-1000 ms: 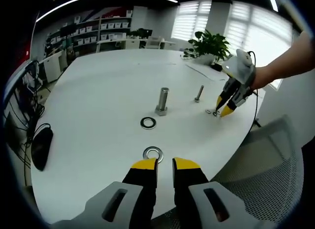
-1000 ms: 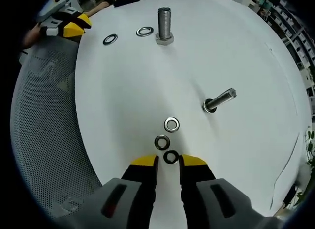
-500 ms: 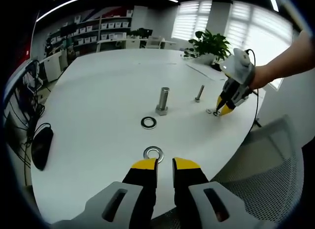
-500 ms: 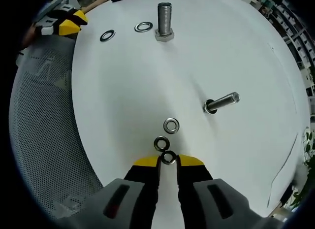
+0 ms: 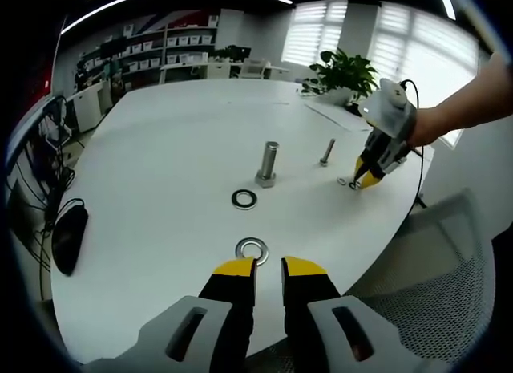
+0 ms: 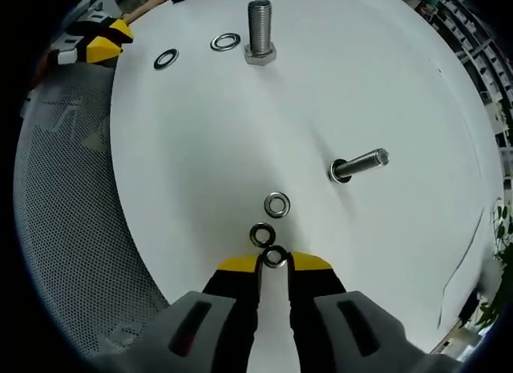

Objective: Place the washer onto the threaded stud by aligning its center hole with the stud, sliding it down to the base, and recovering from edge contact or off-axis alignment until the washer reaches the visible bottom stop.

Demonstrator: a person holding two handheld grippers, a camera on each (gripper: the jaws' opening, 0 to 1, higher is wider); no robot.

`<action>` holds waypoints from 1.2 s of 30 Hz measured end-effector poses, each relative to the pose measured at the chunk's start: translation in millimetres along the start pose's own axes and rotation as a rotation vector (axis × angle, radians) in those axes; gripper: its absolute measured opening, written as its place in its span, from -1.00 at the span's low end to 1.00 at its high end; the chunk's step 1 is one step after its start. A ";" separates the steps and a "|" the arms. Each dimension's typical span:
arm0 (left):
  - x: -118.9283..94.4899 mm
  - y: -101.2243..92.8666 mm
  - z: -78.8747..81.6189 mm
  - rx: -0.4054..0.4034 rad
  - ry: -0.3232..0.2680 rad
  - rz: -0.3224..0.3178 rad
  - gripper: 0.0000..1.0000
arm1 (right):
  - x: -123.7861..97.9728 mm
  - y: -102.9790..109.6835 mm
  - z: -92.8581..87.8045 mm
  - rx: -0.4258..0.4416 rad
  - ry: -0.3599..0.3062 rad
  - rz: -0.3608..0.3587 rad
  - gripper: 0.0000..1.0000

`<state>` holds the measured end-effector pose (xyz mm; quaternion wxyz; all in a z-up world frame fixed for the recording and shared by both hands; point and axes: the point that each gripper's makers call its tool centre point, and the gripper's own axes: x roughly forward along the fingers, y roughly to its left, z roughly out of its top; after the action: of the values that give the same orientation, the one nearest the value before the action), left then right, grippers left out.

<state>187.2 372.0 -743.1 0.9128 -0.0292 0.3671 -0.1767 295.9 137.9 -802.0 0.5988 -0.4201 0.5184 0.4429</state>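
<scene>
Two threaded studs stand on the white table (image 5: 160,164): a thick one (image 5: 268,163) (image 6: 259,28) and a thin one (image 5: 326,152) (image 6: 361,163). My right gripper (image 6: 275,262) (image 5: 357,183) is down at the table, shut on a small dark washer (image 6: 275,257). Two more small washers (image 6: 262,233) (image 6: 277,204) lie just ahead of it. Of the two large washers, one (image 5: 252,249) (image 6: 166,58) lies right before my left gripper (image 5: 268,269) (image 6: 100,44), the other (image 5: 244,199) (image 6: 225,42) beside the thick stud. The left jaws stand slightly apart with nothing between them.
A mesh chair (image 6: 72,229) (image 5: 449,293) stands at the table's near edge. A black mouse (image 5: 68,241) lies at the left edge. Papers (image 5: 337,116) and a potted plant (image 5: 345,72) sit at the far side. A person's arm (image 5: 469,104) holds the right gripper.
My right gripper slid forward and closed its jaws on the nearest small washer. The left gripper and the large washers have stayed put.
</scene>
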 end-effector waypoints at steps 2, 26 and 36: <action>0.8 -1.9 -1.6 -0.002 0.009 -0.007 -0.80 | -0.3 -0.3 0.0 0.000 0.004 0.001 -0.70; 3.1 -4.1 -8.5 -0.006 0.054 -0.014 -0.80 | -1.0 -0.7 -0.2 0.036 -0.007 0.007 -0.72; 3.5 -4.1 -9.2 -0.006 0.058 -0.018 -0.80 | -0.7 -1.4 0.1 0.042 0.000 0.011 -0.72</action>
<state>182.1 367.6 -751.4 0.9000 -0.0301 0.3938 -0.1846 297.2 137.6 -801.3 0.6052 -0.4046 0.5299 0.4351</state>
